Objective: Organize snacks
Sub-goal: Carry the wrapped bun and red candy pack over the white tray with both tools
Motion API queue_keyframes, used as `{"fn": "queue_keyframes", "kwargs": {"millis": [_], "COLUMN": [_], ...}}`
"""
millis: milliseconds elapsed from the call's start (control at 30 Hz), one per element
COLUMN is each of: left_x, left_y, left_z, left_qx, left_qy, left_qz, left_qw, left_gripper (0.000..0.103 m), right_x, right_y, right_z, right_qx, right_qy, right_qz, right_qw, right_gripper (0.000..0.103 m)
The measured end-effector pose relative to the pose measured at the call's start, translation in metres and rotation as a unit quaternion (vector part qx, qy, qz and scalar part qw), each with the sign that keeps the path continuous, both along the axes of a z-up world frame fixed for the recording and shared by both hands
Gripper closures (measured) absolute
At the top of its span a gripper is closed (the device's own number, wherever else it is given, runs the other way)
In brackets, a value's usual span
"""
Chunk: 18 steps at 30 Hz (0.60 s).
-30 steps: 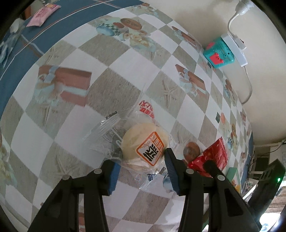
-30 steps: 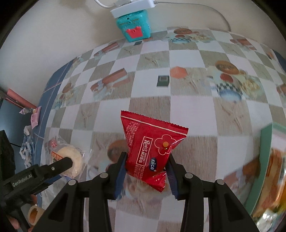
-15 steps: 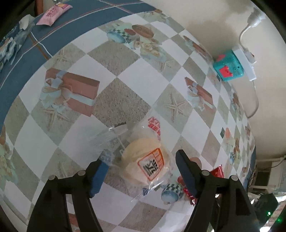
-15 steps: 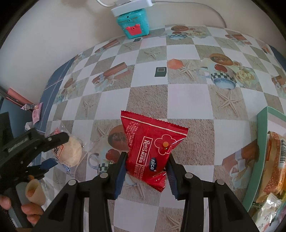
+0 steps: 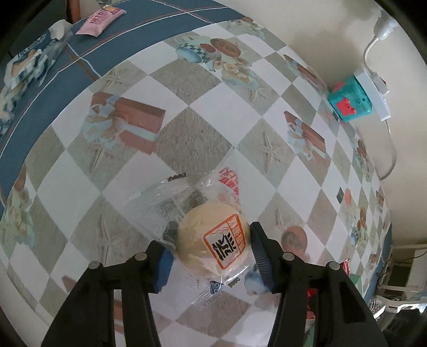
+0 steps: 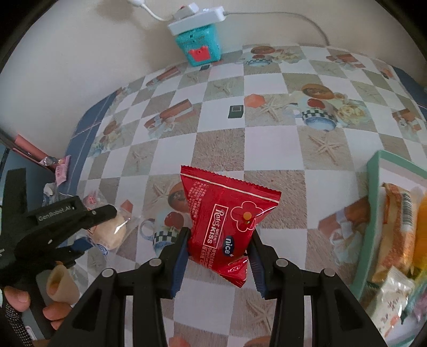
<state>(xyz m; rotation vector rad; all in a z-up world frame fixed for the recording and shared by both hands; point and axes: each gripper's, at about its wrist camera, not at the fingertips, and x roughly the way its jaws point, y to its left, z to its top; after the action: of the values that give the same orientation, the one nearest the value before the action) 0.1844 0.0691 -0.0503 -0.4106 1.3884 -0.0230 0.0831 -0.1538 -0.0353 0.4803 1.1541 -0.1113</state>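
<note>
A round pale bun in a clear wrapper with an orange label lies on the checkered tablecloth. My left gripper points steeply down over it. Its jaws are closing, the bun is between them, and both blue pads touch the wrapper's sides. In the right wrist view that bun shows at the lower left, between the left gripper's fingers. My right gripper is shut on a red snack packet, held a little above the cloth. A person's hand holds the left tool.
A green-rimmed tray with several wrapped snacks stands at the right. A teal box under a white power strip sits by the wall. A pink packet and a blue-white bag lie on the blue border.
The left jaws opened wide around the bun, then came back in onto it. The right gripper carried the red packet up and toward the tray, which now shows more.
</note>
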Motion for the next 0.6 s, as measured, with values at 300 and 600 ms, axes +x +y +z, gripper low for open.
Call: {"fn": "queue_keyframes", "kwargs": {"millis": [300, 600], "left_x": [-0.038, -0.079], "left_y": [-0.017, -0.084], "left_z": [0.043, 0.072], "left_qx": [-0.012, -0.02], "left_qy": [-0.03, -0.057], "left_qz": [-0.002, -0.064], "left_qw": [0.9995, 0.9961], "left_gripper": [0.048, 0.047], "right_x": [-0.042, -0.101], "right_y": [-0.009, -0.067], "right_z": [0.032, 0.043], "right_qx": [-0.015, -0.017], "right_qy": [-0.017, -0.019], "right_qz": [-0.03, -0.115], "right_qw": [0.999, 0.993], "right_gripper": [0.058, 0.058]}}
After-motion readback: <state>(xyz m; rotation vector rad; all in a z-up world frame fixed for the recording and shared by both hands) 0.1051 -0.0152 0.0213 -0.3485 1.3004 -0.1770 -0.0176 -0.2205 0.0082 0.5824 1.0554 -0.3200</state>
